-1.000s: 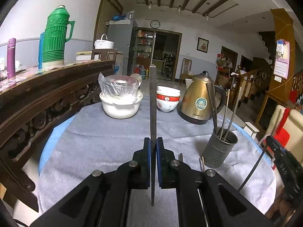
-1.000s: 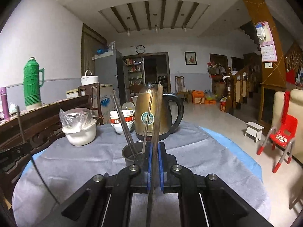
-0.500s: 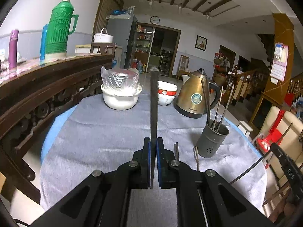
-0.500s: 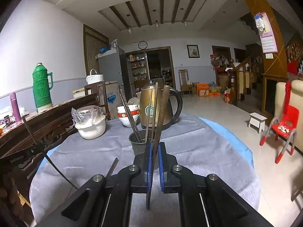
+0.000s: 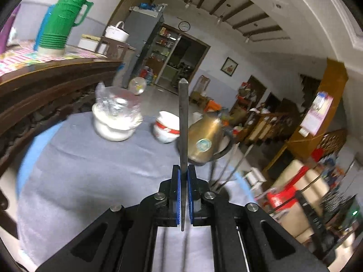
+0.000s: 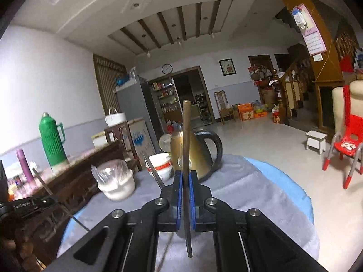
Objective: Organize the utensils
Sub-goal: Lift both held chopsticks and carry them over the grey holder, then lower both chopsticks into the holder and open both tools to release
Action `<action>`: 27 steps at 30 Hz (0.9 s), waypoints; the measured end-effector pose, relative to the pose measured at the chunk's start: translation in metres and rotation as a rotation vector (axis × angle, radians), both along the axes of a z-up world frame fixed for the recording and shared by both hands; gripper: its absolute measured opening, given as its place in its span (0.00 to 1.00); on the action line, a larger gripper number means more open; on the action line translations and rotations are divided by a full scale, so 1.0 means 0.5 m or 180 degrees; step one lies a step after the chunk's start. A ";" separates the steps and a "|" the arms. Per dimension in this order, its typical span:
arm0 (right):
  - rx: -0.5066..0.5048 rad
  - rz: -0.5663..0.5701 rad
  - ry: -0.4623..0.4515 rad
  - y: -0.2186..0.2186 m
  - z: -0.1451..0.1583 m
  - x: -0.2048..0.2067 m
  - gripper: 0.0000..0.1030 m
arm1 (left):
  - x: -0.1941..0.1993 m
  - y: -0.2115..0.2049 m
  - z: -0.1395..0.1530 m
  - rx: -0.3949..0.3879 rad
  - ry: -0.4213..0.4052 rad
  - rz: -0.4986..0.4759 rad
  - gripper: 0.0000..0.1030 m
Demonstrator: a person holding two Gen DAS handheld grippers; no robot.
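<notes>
left gripper (image 5: 183,176): jaws are clamping one slim dark chopstick (image 5: 182,122), blue ribbed pads pinching it on both sides, tip sticking up past the jaws.
right gripper (image 6: 185,179): jaws are clamping one brownish chopstick (image 6: 186,140), same pinch, stick running up and down through the pads.
table (image 5: 90,158): round, grey fuzzy cloth over blue.
holder (image 5: 223,191): mostly hiding behind the left jaw, thin metal sticks fanning out; count unclear, blurred.
behind: one brass-coloured kettle (image 6: 199,156), black handle; one red-banded white bowl (image 5: 166,128); one white bowl with crinkled plastic (image 5: 115,122).
</notes>
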State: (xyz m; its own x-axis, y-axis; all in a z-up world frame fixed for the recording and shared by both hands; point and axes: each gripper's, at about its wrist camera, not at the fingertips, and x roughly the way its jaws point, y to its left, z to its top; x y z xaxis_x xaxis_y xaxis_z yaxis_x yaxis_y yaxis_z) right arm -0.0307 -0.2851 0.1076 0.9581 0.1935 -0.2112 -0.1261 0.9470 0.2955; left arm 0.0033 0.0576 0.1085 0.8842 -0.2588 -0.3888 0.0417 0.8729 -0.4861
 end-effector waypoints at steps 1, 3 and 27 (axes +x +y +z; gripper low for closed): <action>0.0019 0.0008 -0.0021 -0.002 0.010 0.008 0.06 | 0.012 -0.007 0.014 -0.0019 -0.0038 -0.0040 0.06; 0.0044 0.0019 -0.0070 -0.003 0.030 0.030 0.06 | 0.036 -0.025 0.040 -0.0008 -0.0126 -0.0094 0.06; -0.0115 0.0252 0.0414 0.024 -0.018 0.271 0.06 | 0.274 -0.220 -0.005 0.0463 0.0171 -0.0449 0.06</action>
